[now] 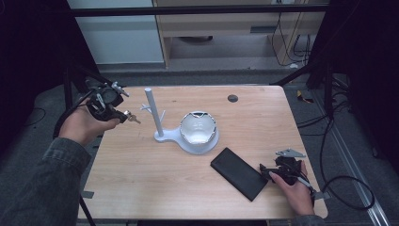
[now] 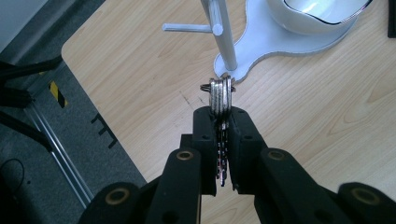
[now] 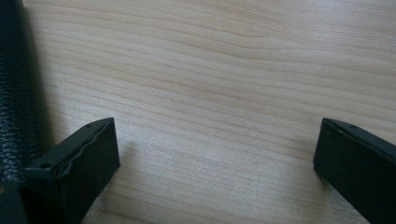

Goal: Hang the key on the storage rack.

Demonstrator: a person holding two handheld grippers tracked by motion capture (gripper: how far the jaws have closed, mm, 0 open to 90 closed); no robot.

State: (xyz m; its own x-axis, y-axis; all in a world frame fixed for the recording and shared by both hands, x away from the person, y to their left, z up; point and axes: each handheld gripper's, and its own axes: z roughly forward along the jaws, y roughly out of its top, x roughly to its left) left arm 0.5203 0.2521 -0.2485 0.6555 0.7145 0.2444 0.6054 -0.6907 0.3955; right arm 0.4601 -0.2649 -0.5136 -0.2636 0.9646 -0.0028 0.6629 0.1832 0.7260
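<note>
Keys [image 2: 221, 95] clamped in left gripper [image 2: 221, 116]; right gripper [image 3: 215, 144] agape; bowl [image 1: 198, 128] on stand [image 1: 165, 136].

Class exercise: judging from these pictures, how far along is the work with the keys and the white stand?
Done: the left gripper is shut on the bunch of keys and holds it off the table. In hand: the bunch hangs near the white stand. Left: no keys hang on its pegs yet. The right gripper rests open beside the black case.

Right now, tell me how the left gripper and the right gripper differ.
The left gripper is shut on a bunch of keys; the right gripper is open with nothing between its jaws. The left gripper is raised near the white stand; the right gripper sits low on the table beside the black case. Both have black jaws.
</note>
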